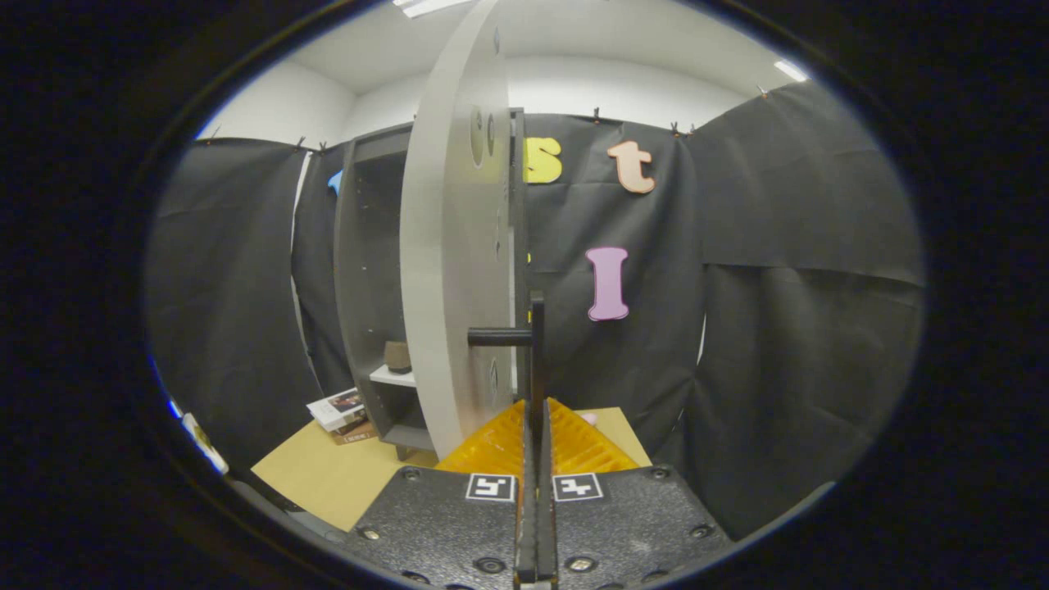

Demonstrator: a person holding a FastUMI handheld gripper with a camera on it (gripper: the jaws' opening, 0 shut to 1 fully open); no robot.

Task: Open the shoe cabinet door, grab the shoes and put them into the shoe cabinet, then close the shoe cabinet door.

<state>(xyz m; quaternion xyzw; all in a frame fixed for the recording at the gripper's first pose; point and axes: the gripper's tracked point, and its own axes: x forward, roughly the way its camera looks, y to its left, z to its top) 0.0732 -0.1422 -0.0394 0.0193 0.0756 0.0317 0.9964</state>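
1. Two fingers of my gripper (537, 426) stand pressed close together, with a thin dark bar, the door's handle (536, 348), running up between them; I take it that both fingers press on it.
2. The handle stands upright, held off the door (456, 246) by a short dark peg that sticks out sideways from the door's face.
3. The door is pale grey and swung open toward me, so that I see it almost edge-on, tall and just left of my fingers.
4. The cabinet (361, 270) is dark grey and stands left of the door and beyond it, open at the front, on the tabletop (328, 475).
5. Inside the cabinet a small brownish thing (398, 356) sits on a white shelf (392, 376); it is too small for me to tell whether it is a shoe.
6. A stack of books (342, 414) lies on the tabletop just left of the cabinet's foot, touching it or nearly so.
7. The tabletop is tan; a strip of it shows to the right of my fingers as well, near the black cloth wall (778, 287).
8. Something small and pink (588, 419) lies on the tabletop just right of my fingers; I cannot tell what it is.
9. The cloth wall hangs behind the cabinet and around both sides of it.
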